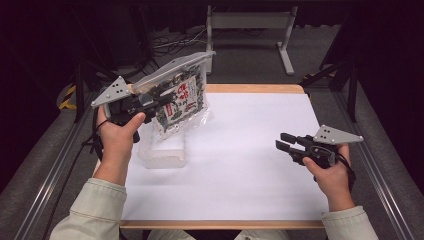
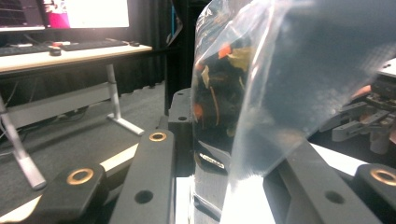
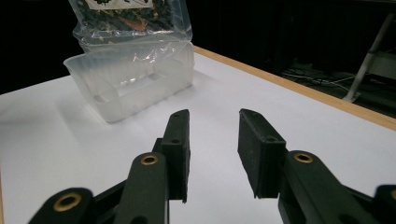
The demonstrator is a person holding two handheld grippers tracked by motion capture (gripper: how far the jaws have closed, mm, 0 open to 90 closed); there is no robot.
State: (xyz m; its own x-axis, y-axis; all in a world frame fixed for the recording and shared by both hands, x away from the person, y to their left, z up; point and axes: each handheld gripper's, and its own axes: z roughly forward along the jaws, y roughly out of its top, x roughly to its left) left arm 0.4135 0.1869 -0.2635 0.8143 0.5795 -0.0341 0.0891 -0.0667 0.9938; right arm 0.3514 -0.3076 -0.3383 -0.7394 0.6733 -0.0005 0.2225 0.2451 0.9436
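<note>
Right tongs (image 1: 283, 142) parted, left tongs (image 1: 159, 100) gripping bag (image 1: 182, 100)

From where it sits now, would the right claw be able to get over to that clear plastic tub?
Probably yes. The right claw hangs open and empty, and only bare white table lies between it and the tub. The snack bag in the left claw hangs above the tub, which might crowd the top.

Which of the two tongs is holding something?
The left tongs: they are clamped on the clear snack bag, lifted above the plastic tub. The right tongs are open with nothing between them.
</note>
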